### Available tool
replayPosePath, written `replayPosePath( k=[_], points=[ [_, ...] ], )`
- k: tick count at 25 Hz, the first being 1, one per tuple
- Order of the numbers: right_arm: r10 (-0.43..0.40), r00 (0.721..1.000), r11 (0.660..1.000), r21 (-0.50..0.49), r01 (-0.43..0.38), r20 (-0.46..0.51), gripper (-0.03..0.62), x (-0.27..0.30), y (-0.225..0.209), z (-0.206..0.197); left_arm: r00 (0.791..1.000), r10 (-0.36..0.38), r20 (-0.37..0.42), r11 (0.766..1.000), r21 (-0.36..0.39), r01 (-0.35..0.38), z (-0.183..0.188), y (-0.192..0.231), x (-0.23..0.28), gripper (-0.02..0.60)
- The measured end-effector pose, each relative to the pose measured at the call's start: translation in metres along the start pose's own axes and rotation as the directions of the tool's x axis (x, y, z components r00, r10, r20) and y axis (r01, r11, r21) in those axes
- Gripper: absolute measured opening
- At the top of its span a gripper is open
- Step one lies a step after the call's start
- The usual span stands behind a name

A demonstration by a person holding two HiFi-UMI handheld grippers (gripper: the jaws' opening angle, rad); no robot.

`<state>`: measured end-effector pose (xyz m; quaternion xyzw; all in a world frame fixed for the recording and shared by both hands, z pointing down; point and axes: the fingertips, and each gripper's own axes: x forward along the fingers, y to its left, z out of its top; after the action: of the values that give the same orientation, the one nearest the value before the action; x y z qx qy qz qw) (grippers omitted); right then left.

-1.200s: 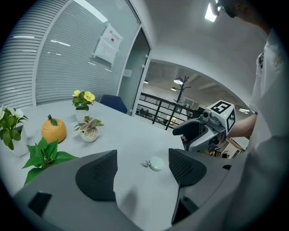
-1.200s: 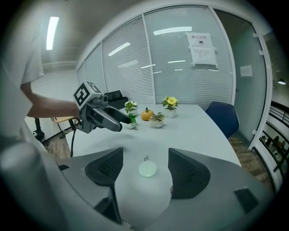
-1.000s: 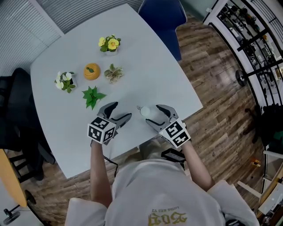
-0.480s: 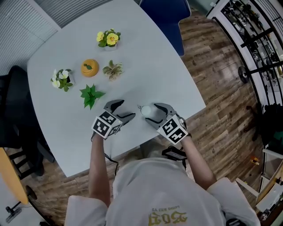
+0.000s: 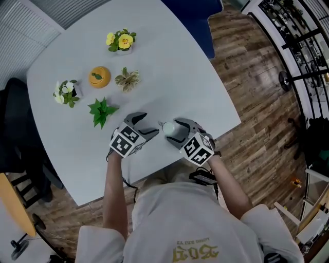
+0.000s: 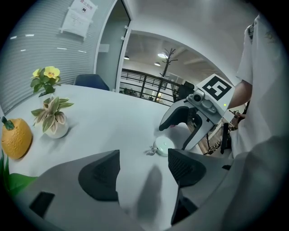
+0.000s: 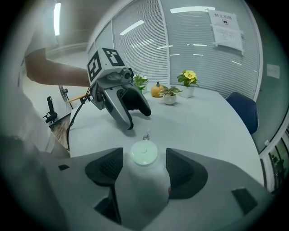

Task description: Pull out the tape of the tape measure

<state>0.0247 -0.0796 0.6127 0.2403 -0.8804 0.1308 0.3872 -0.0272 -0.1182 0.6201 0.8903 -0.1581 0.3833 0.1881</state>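
Note:
The tape measure (image 5: 170, 129) is a small round pale disc lying flat on the white table (image 5: 169, 67). Its little metal pull tab (image 7: 146, 136) sticks out toward the left gripper. My right gripper (image 5: 174, 132) is open, with the tape measure (image 7: 144, 153) between its fingertips; I cannot tell whether they touch it. My left gripper (image 5: 146, 125) is open and empty, a short way left of the disc. In the left gripper view the tape measure (image 6: 164, 145) sits just beyond my left gripper (image 6: 143, 169), under the right gripper (image 6: 184, 125).
Small potted plants (image 5: 101, 111) (image 5: 126, 79) (image 5: 119, 40) (image 5: 65, 92) and an orange ornament (image 5: 99, 76) stand on the far left of the table. A blue chair (image 5: 198, 13) is beyond the far edge. The table's near edge runs just below both grippers.
The left gripper has moved right, closer to the tape measure. The right gripper has stayed open around the disc, which has not moved.

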Motion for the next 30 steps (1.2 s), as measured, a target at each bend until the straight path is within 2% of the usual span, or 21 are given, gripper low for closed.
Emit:
replayPosePath(
  k=[8,15,22,30],
  points=[
    [0.014,1.000,0.999,-0.038,-0.015,-0.011,0.309,0.019,0.000,-0.001,1.000,-0.007,-0.003,1.000,-0.006,0.007,0.000,0.005,0.006,0.341],
    [0.006,1.000,0.996,-0.092,-0.007,-0.014,0.265,0.024,0.000,0.000,1.000,-0.011,-0.006,1.000,0.000,0.011,-0.002,0.005,0.010,0.341],
    [0.018,0.999,0.998,-0.063,-0.021,-0.038,0.230,0.025,0.001,0.000,0.998,-0.047,0.028,0.999,0.002,0.047,0.005,-0.003,0.010,0.341],
    [0.033,0.999,0.997,-0.070,-0.035,-0.029,0.227,0.016,0.006,0.005,0.996,-0.078,0.040,0.997,-0.007,0.078,0.005,-0.009,0.002,0.341]
  ],
)
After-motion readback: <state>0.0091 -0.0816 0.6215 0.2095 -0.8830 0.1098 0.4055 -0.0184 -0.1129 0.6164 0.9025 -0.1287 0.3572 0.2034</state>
